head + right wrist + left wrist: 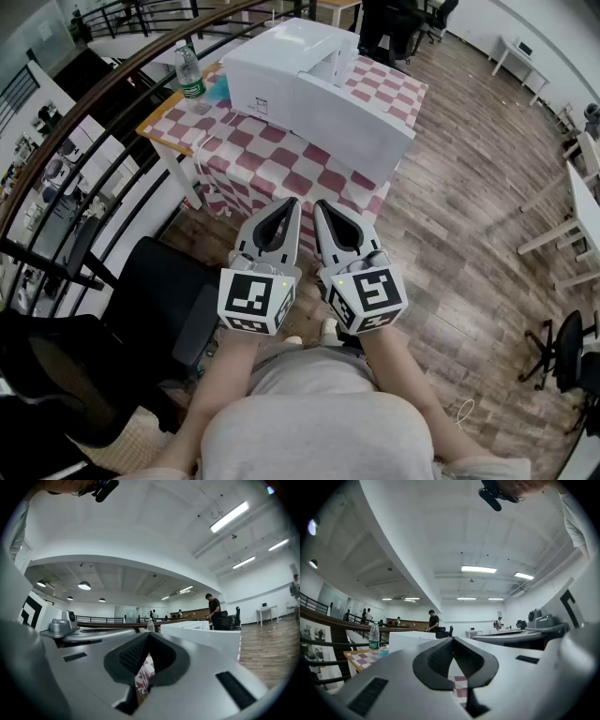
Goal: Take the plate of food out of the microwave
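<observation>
A white microwave (319,89) stands on a table with a red-and-white checked cloth (281,155), ahead of me. It also shows as a white box in the left gripper view (410,639) and in the right gripper view (211,637). No plate of food is visible. My left gripper (291,202) and right gripper (322,203) are held level, side by side, just short of the table's near edge. Both point at the microwave. The left gripper (452,639) is shut with its tips meeting and nothing between them. The right gripper (147,633) is shut and empty too.
A water bottle (190,75) stands at the table's far left corner. A black chair (159,300) and a curved railing (94,112) lie to my left. White tables (581,206) and an office chair (562,352) stand at the right on the wood floor. A person (433,620) stands far back.
</observation>
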### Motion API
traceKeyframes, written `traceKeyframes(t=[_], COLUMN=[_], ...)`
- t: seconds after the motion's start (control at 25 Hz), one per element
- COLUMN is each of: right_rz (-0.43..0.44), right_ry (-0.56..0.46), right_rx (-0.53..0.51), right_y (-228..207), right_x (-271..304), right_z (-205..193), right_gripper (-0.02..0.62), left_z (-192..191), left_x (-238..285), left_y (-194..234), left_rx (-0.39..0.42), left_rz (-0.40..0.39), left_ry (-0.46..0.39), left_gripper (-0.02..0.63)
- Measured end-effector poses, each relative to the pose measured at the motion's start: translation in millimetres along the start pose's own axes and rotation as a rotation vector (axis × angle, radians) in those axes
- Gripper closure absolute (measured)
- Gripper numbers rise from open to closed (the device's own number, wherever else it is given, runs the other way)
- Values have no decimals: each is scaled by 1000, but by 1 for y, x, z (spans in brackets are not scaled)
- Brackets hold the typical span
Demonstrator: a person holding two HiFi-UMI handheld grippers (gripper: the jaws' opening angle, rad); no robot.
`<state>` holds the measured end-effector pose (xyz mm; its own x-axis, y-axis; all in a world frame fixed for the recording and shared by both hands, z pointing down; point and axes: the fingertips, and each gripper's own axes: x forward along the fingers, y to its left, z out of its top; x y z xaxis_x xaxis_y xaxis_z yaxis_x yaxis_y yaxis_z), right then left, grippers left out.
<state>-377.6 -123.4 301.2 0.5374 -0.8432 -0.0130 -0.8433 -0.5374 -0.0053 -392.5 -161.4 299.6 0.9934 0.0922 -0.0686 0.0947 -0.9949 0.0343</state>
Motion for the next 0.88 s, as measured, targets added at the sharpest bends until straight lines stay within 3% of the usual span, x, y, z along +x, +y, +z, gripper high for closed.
traceKeyframes(t=[0.88], right_rz=[-113], right_ry=[-41], right_rx=[12], right_y=[12], right_x=[-23], right_z=[-3], right_gripper=[569], left_z=[-10], left_x=[-14], left_y=[-11], left_rx=[-41], left_rz=[-101], left_ry=[7], left_gripper=[604])
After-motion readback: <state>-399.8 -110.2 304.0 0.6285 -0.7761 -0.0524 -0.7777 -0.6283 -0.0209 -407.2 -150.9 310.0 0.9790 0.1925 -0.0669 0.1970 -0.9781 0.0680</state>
